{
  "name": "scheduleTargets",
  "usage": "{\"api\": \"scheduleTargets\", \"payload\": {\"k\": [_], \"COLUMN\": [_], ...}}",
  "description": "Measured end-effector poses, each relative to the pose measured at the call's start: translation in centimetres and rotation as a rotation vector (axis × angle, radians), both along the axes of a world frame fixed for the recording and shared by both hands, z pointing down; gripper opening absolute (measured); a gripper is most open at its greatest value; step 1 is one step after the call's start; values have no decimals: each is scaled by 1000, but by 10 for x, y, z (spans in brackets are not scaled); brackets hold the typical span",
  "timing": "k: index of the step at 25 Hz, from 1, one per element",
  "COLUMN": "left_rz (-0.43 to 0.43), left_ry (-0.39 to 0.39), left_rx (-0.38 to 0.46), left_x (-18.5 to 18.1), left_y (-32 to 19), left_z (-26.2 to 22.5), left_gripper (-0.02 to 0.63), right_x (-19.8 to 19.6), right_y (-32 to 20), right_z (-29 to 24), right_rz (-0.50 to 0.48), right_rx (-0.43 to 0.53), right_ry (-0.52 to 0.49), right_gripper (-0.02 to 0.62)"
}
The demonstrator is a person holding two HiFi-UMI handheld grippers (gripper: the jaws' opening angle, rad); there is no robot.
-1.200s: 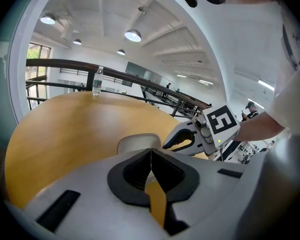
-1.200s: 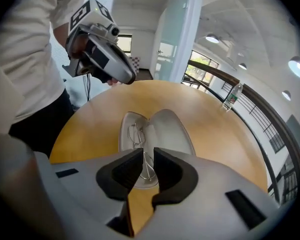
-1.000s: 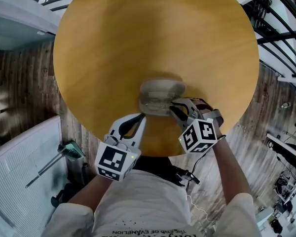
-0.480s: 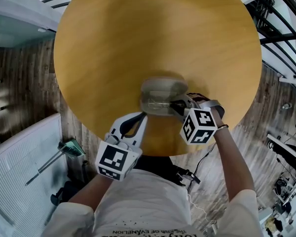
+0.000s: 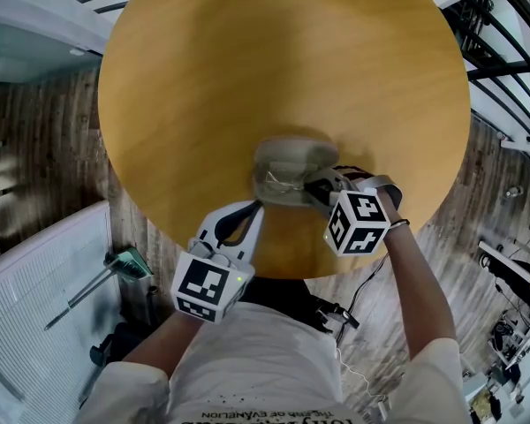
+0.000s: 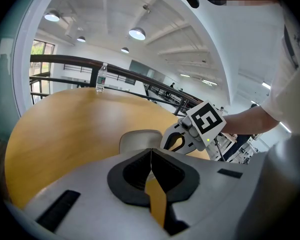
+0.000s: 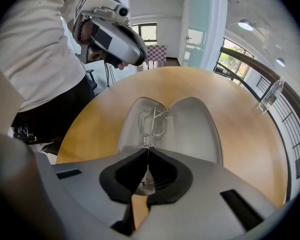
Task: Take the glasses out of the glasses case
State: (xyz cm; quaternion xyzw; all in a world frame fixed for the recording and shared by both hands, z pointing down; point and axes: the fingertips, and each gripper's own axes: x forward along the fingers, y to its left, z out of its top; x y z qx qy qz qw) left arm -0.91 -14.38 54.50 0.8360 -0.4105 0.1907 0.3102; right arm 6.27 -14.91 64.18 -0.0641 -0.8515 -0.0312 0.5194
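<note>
Head view: round wooden table [image 5: 283, 69], with the glasses case [image 5: 291, 159] lying open near the edge closest to the person. The right gripper [image 5: 316, 186] reaches in over the case's near right side. The left gripper [image 5: 252, 210] sits at its near left corner; whether they touch can't be told from here. The glasses [image 5: 278, 182] show only as a faint glint inside the case.

Right gripper view fills that in. The case is pale grey, a clamshell with both rounded halves lying flat. The glasses have a thin silver wire frame and look folded. They lie in the left half, close to the middle crease. The jaws are closed together, with the near end of the wire frame pinched at their tips.

Left gripper view: jaws pressed together along one line, nothing between them. The case's grey shell sits just past the tips, with the right gripper beyond it.

Both gripper views show a water bottle [image 6: 101, 78] by the railing [image 6: 140, 76] past the table's far side. The head view doesn't show it.
</note>
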Motion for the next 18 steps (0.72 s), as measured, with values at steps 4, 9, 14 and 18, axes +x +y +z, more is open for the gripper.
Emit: {"api": "scheduleTargets", "payload": {"k": [4,9,14,18], "left_rz": [-1,-2,-10,-17], "left_ry": [0,-3,-5,-10], "left_rx": [1,12,27,41], "left_x": [0,-2,-5,-7], "left_y": [0,-1,0,-1], "left_z": [-1,-2,-8,-14], "left_gripper": [25,25,25,25], "right_x": [0,-3,-6,-10], "right_y": [-1,-6,-9,-11], "right_z": [-5,-14,-27,-48], "right_rz": [-2,19,64,168], "right_rx": [6,29,41,46], "right_ry": [-8,-31,-64,-140], "right_gripper": [31,31,31,31]}}
